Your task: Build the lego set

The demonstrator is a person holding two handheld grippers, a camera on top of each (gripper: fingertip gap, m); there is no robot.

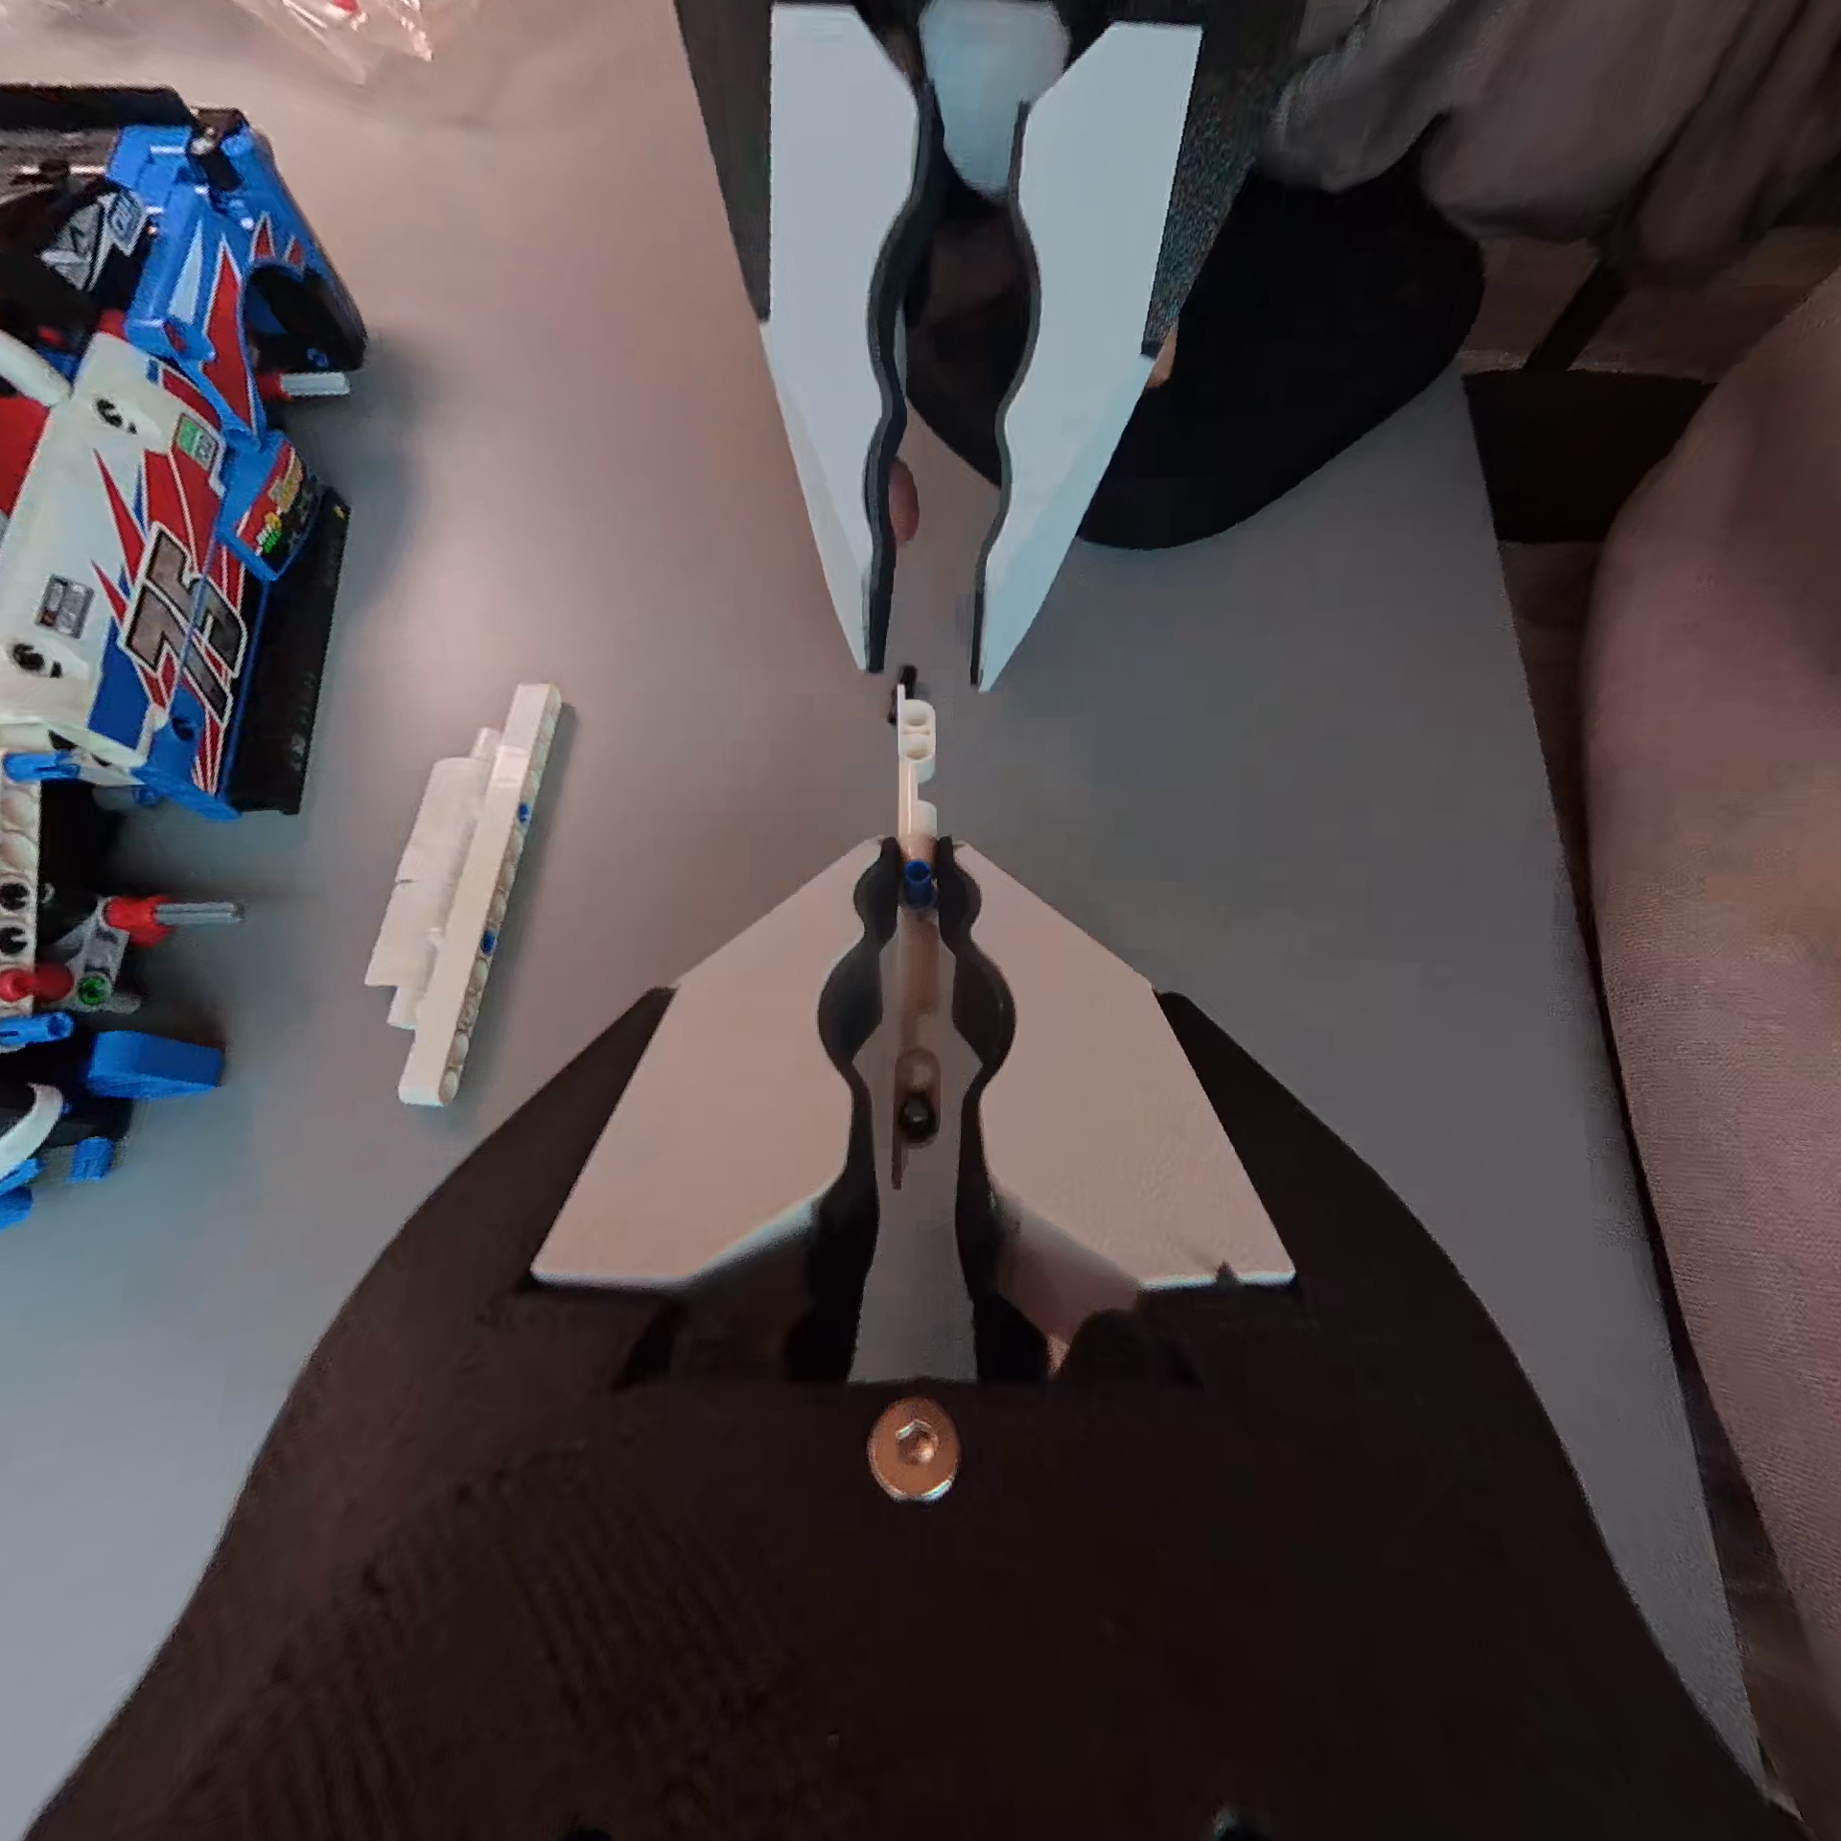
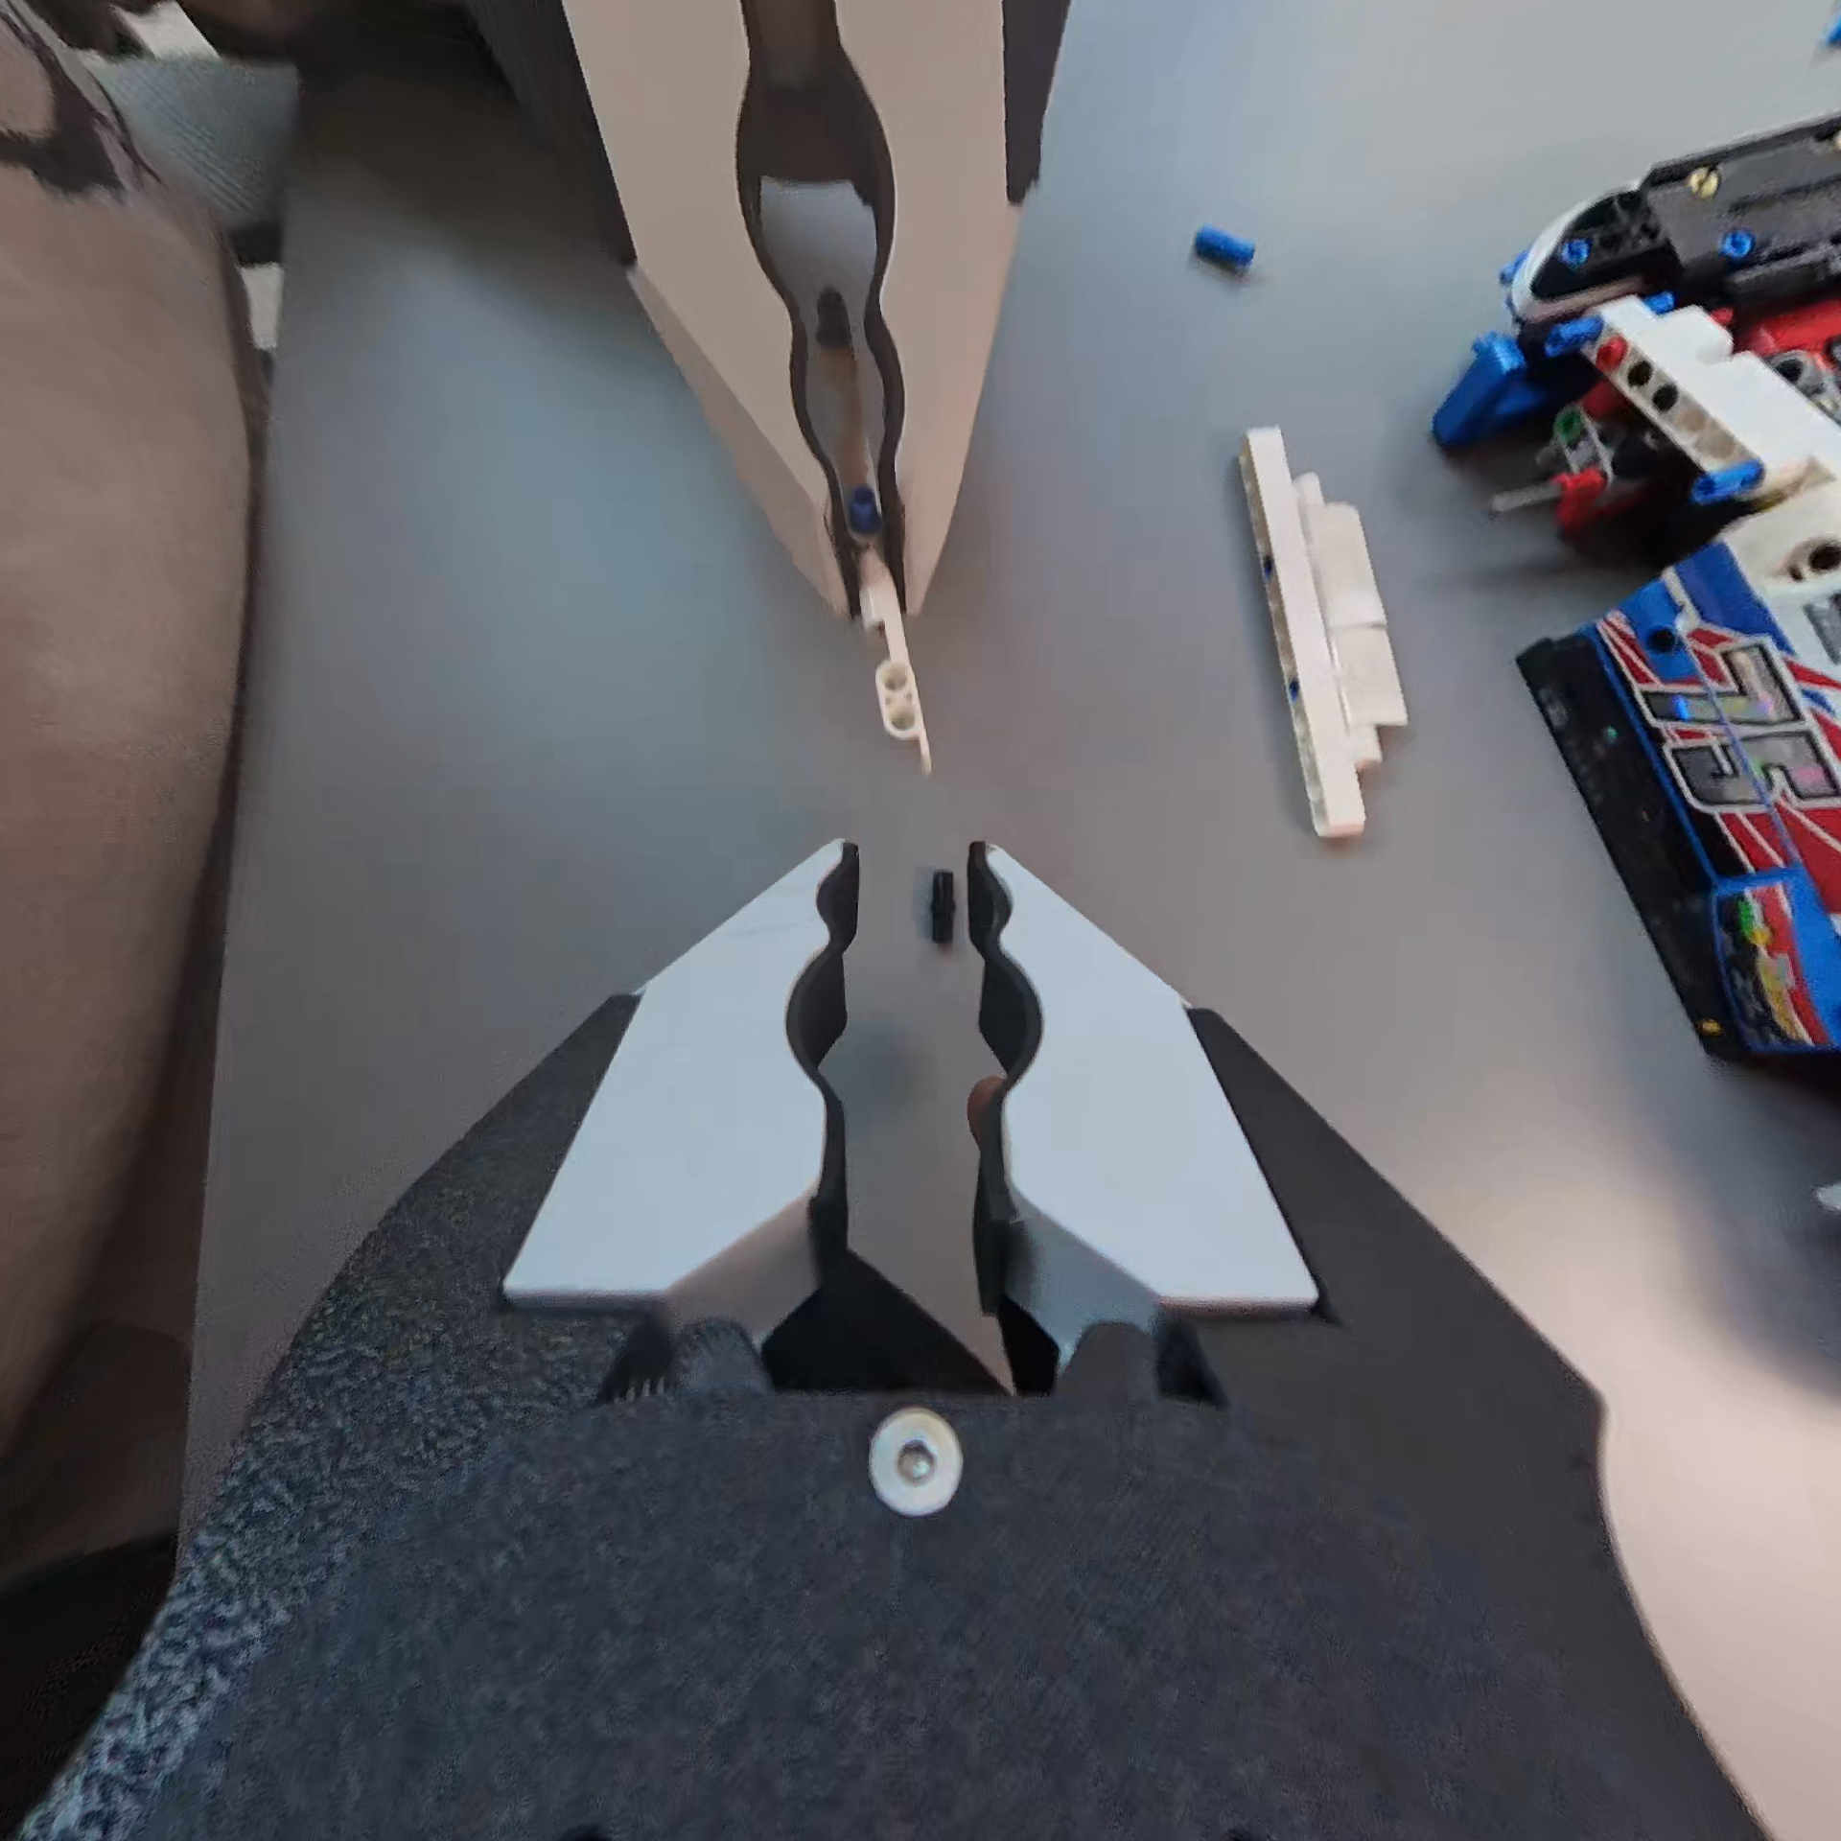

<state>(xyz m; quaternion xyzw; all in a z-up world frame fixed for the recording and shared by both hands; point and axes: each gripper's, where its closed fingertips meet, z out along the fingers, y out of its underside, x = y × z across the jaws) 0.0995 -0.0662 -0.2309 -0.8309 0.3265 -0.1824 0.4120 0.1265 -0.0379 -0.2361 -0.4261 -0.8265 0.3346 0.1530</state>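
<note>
My left tongs [image 1: 912, 847] are clamped nearly closed on a slim white plastic Lego panel piece [image 1: 915, 757] with a blue pin [image 1: 919, 885] through it. The piece sticks out past the tips, edge-on to my camera, with two round holes at its far end. Facing them across the grey worktop [image 1: 618, 498], my right tongs [image 2: 909, 849] are parted by a modest gap and hold nothing. A small black Lego connector pin [image 2: 940, 905] sits between their tips; from the right wrist view I think it lies on the worktop rather than touching either pad, but the blur makes that hard to settle. The panel's free end points towards that pin and stops just short of the right tips.

The partly built blue, white and red Lego race car [image 1: 149, 518] rests at the far left of the left view, on the right side of the right view, its sticker-covered body panels facing up. Beside it, apart from the car, lies a long white Lego beam with stepped white plates attached [image 1: 468, 897] and small blue pins along its side. A loose blue cylindrical Lego pin [image 2: 1223, 247] lies alone further out on the worktop in the right view. A brownish upholstered cushion [image 1: 1713, 897] runs along the worktop's edge.
</note>
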